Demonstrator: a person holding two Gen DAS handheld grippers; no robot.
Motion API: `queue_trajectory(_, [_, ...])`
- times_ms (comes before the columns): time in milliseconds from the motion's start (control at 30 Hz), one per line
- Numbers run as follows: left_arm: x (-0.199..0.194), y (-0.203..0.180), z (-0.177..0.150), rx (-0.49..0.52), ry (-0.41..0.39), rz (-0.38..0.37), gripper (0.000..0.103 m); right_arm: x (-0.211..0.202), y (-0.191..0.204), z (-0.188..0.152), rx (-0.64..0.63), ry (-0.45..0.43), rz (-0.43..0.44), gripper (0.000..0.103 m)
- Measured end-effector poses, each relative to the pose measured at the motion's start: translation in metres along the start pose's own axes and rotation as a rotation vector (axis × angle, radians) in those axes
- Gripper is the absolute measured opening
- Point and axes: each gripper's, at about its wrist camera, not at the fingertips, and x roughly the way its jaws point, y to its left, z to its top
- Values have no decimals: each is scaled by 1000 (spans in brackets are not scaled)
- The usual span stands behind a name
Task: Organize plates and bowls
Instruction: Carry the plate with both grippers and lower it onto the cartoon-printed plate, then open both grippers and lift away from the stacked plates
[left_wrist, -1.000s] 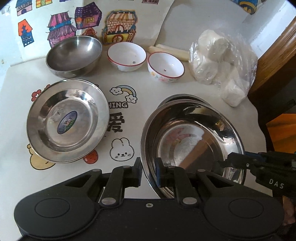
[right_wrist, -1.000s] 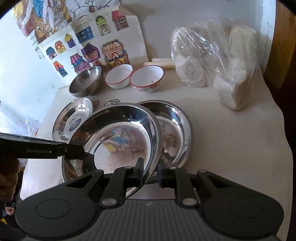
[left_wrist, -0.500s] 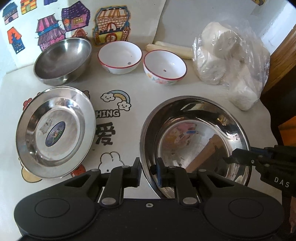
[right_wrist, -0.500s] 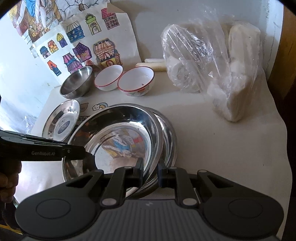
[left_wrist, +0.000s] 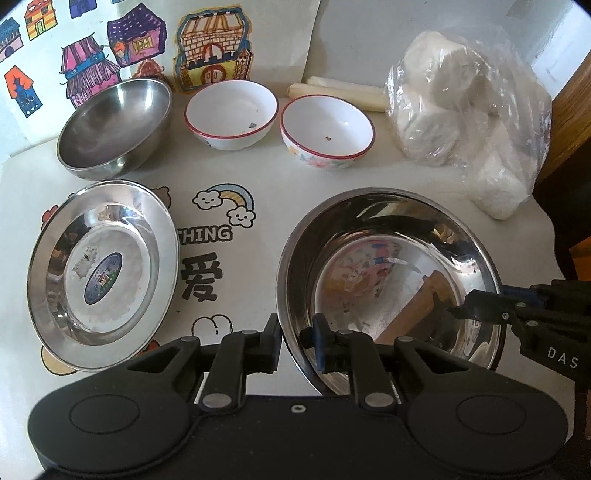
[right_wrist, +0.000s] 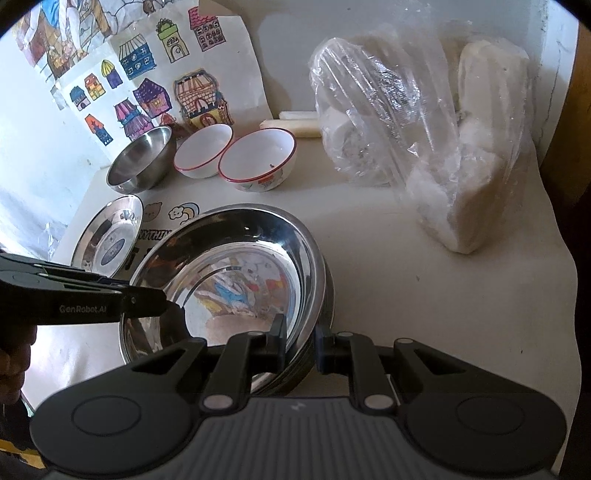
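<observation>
Carried across from where it hung over the table a second ago, the large steel plate (right_wrist: 236, 280) now sits nested on a second steel plate (right_wrist: 325, 295) of like size, whose rim shows as a crescent at its right edge in the right wrist view; earlier the lower plate lay half uncovered. Both tools are on the upper plate's rim: the right gripper (right_wrist: 300, 341) is clenched on the near right edge, while the left gripper (left_wrist: 297, 341) straddles the near left edge with its jaws a little apart, perhaps beginning to let go. Judging by this, one stacking step is all but done. Further out, a smaller steel plate (left_wrist: 103, 273) with a sticker lies alone to the left, and a steel bowl (left_wrist: 114, 125) and two white bowls (left_wrist: 231, 112) (left_wrist: 327, 129) stand unstacked along the back, beside a plastic bag (left_wrist: 469, 122).
</observation>
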Motion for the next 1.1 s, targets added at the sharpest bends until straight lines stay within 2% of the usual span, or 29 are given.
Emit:
queue_trajectory(333, [8, -2, -2, 2, 26, 13, 22, 3, 3, 2, -35, -4, -22, 18])
queue_trajectory(867, [15, -2, -5, -11, 48, 7, 22, 9, 17, 4, -118, -19, -110, 18])
queue_trajectory(1000, [12, 1, -6, -11, 47, 15, 24, 11, 14, 3, -98, -14, -124, 22])
queue_trajectory(1100, [8, 4, -7, -15, 40, 16, 31, 8, 13, 1, -87, -21, -130, 23])
